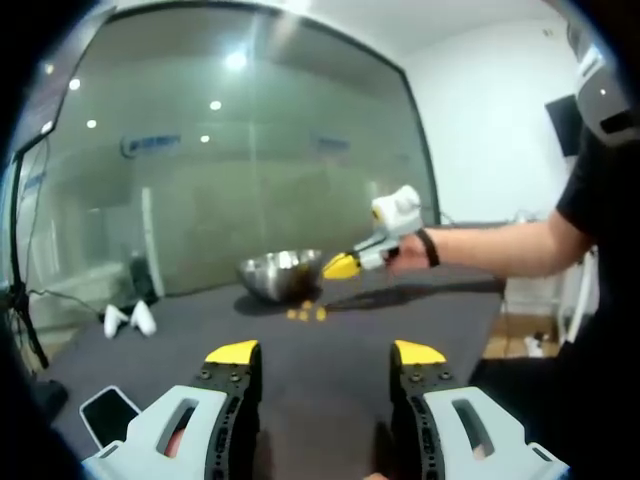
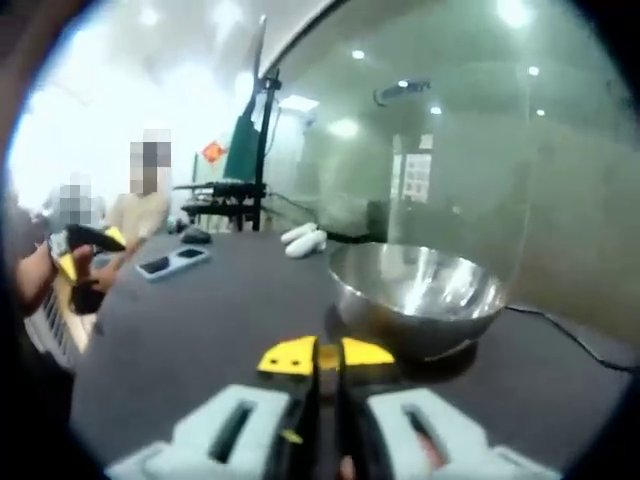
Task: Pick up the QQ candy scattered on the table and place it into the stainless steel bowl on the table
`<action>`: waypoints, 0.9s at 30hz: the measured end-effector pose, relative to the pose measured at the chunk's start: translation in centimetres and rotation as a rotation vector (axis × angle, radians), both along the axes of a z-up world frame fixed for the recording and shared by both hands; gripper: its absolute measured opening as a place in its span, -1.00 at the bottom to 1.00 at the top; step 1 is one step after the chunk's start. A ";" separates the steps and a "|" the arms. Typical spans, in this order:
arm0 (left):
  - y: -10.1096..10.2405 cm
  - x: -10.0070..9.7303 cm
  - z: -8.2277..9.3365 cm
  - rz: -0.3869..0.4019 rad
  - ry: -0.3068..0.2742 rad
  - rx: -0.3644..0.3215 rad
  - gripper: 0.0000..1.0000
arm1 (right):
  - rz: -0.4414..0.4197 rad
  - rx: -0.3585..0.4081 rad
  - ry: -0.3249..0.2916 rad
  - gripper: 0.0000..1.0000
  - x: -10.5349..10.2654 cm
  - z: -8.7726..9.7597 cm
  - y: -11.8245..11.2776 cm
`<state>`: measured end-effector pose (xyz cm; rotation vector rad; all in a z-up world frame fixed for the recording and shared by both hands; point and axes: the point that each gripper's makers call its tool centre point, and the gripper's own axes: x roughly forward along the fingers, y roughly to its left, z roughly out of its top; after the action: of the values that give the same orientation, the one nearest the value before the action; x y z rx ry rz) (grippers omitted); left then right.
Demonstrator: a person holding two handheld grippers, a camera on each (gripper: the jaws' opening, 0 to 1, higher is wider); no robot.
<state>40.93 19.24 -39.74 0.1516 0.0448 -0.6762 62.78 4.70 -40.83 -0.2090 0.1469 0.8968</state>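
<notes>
QQ candy (image 1: pixel 306 313), a few yellow pieces, lies on the dark worktop (image 1: pixel 340 370) just in front of the stainless steel bowl (image 1: pixel 281 274). The left gripper (image 1: pixel 325 353) hangs back over the near worktop, its fingers wide apart and empty. The right gripper (image 2: pixel 326 356) hovers beside the bowl (image 2: pixel 420 295), its yellow-tipped fingers pressed together; whether they pinch a candy I cannot tell. A phone (image 1: pixel 108 413) lies near the worktop's edge.

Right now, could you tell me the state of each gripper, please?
Left gripper: open, nothing between its jaws.
Right gripper: jaws shut by the stainless steel bowl; whether they hold candy cannot be told.
</notes>
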 end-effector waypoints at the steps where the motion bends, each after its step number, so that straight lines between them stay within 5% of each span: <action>1: 0.0 0.0 0.0 0.000 0.000 0.000 0.05 | -0.006 0.006 -0.002 -0.82 0.0 0.2 0.0; 14: -0.1 0.0 -0.2 -0.012 0.006 0.008 0.05 | -0.106 0.077 -0.079 -0.82 3.4 4.6 -0.5; 27: 0.0 0.0 -0.8 -0.032 0.022 0.027 0.05 | -0.181 0.048 -0.044 -0.82 7.0 4.9 1.4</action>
<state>40.91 19.19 -40.50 0.1708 0.0728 -0.7097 69.79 6.11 -35.98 -0.1679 0.1012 0.7146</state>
